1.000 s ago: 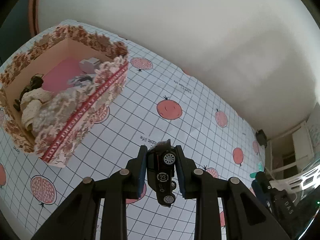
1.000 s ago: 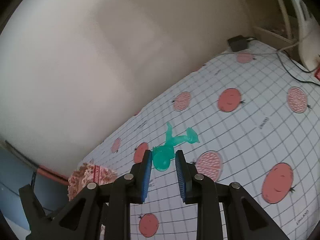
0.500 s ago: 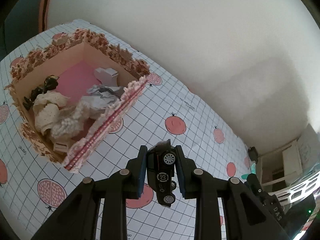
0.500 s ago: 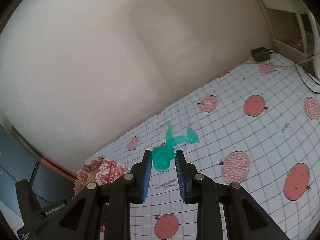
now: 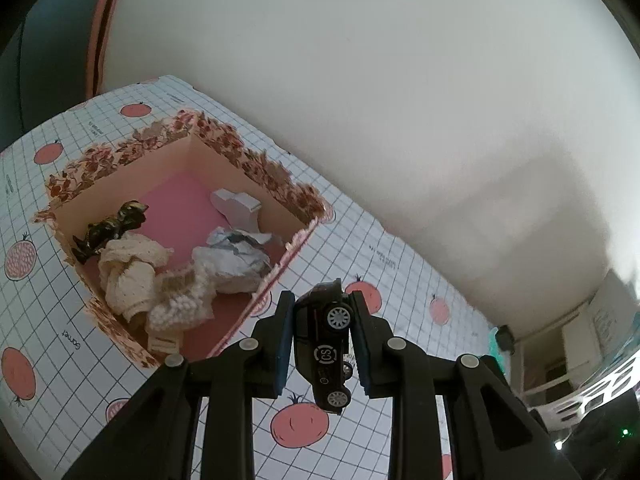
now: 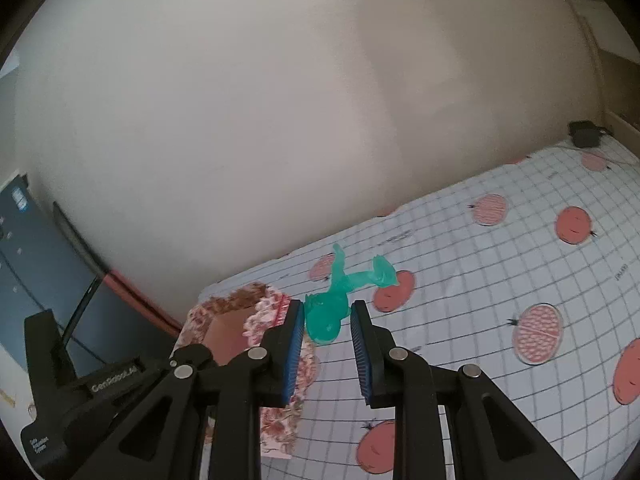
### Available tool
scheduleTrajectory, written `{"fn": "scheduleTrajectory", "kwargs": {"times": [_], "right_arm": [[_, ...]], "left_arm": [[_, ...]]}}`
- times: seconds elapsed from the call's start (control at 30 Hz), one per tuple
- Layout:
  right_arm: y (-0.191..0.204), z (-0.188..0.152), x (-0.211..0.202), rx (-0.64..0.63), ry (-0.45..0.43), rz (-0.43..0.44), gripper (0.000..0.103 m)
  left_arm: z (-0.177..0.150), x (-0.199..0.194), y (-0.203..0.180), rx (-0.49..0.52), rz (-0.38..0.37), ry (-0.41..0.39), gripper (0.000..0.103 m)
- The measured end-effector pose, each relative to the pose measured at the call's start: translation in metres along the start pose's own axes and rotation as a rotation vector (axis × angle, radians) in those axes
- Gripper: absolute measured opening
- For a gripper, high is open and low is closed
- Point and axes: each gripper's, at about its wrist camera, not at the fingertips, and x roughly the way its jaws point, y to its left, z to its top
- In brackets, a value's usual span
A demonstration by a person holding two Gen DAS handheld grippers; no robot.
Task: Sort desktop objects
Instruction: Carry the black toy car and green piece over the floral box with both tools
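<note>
The left gripper [image 5: 322, 334] is clenched on a small black toy car [image 5: 325, 346], which hangs nose-down between the blue pads with its wheels facing the camera and a round white badge on its door. It is held in the air above the tabletop [image 5: 60, 312], which is covered by a white grid cloth printed with red fruit. Just to the left of the car, lower in the view, stands an open floral box [image 5: 248, 160] with a pink floor; inside it lie a dark crumpled wrapper [image 5: 110, 230], a cream knitted piece [image 5: 132, 276], a wad of crumpled white paper [image 5: 232, 264] and a small white block [image 5: 236, 202]. The right gripper [image 6: 325, 322] is clenched on a green translucent plastic figure [image 6: 340, 300], gripped by its rounded end while its thin limbs stick out past the fingertips, also clear of the cloth. In the right wrist view the floral box sits just left of and below the fingers, and a black adapter [image 6: 585, 133] lies at the far edge of the tabletop against the wall.
</note>
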Motion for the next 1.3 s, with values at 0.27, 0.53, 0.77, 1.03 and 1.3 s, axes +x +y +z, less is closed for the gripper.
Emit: {"fn": "scheduleTrajectory", "kwargs": {"times": [0.27,0.53,0.77,1.03,1.3], "right_arm": [[0.044,-0.01,0.017,-0.09,0.032,0.066,0.026],[0.082,-0.014,0.035,-0.142,0.077,0.126,0.026],[0.112,-0.021,0.04,-0.207,0.112,0.147,0.026],[0.133,-0.024,0.044,-0.245,0.148,0.158,0.026],[0.148,-0.038,0.069,-0.286,0.22,0.16,0.026]], "left_arm": [[0.017,-0.024,0.023,-0.015,0.009,-0.115,0.028],[0.031,-0.039,0.052,-0.073,0.019,-0.193,0.028],[0.036,-0.041,0.08,-0.146,0.024,-0.202,0.028],[0.04,-0.049,0.106,-0.203,0.041,-0.218,0.028],[0.042,-0.05,0.122,-0.227,0.042,-0.222,0.028]]}}
